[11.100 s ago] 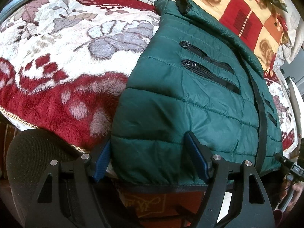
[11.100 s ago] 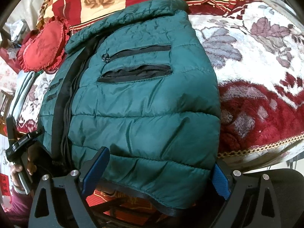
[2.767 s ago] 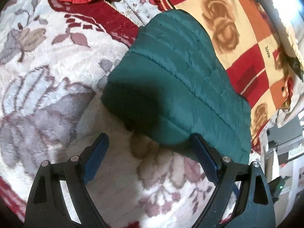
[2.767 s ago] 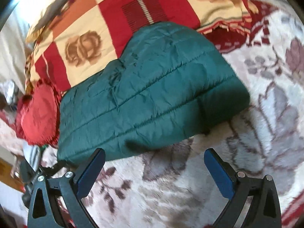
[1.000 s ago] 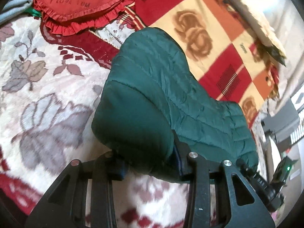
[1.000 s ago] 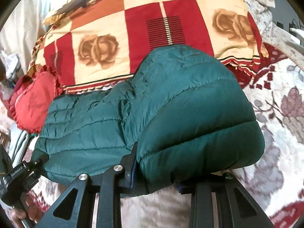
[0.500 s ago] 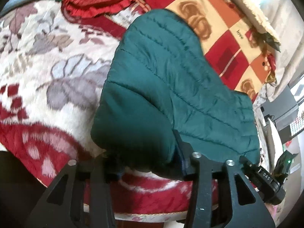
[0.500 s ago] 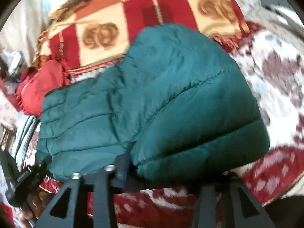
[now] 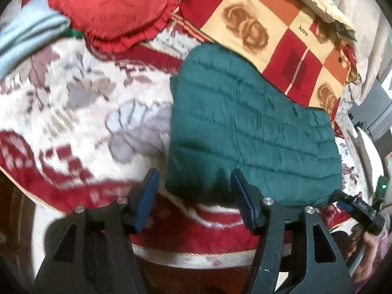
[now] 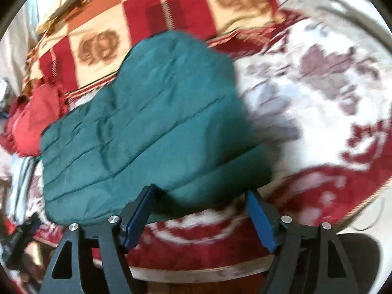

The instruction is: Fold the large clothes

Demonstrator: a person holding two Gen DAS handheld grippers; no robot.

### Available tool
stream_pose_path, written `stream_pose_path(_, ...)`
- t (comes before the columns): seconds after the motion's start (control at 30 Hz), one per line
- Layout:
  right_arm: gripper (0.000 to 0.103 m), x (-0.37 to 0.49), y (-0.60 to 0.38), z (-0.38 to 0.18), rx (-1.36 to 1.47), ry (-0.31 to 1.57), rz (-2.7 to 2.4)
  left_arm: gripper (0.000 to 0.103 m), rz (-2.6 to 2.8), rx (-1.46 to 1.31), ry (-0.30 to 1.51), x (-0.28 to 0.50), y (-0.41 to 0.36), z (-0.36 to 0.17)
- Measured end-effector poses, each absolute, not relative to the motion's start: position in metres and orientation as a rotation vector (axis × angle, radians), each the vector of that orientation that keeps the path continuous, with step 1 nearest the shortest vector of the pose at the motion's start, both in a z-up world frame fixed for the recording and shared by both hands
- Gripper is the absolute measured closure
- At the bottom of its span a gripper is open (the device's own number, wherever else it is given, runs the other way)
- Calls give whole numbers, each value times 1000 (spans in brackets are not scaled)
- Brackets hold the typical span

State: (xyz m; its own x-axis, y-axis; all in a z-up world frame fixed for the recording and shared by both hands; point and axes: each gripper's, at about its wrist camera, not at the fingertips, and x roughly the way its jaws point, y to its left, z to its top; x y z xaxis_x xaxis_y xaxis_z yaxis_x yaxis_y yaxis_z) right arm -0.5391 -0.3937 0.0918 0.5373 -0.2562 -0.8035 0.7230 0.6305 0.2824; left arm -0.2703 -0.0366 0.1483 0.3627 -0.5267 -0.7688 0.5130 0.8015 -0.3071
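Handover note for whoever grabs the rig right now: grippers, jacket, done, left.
Left gripper: open, empty, its pads either side of the near left corner of the green puffer jacket, not clamped on it.
Right gripper: open, empty, straddling the jacket's near right corner.
Jacket: folded into a compact quilted bundle, zippers and pockets hidden, lying near the front edge of the floral blanket. Red heart cushion and checked rose pillow lie behind it.
Done: the fold looks complete and the jacket is released.
Left: probably just back both grippers away; tidy the edges if the bundle puffs open.
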Motion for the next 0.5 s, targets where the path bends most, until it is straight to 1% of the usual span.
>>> stream_pose_path(0.17,29,-530,-391,118,569,749,-654,42,-651,30,955,-257,-54,158)
stream_pose_path(0.37,29,-451,-376,144,335,680,-541,42,-638,125,908,-242,-113,157)
stream_pose_path(0.5,29,-391,-382,141,211,683,-479,42,-580,198,901,-218,-152,148)
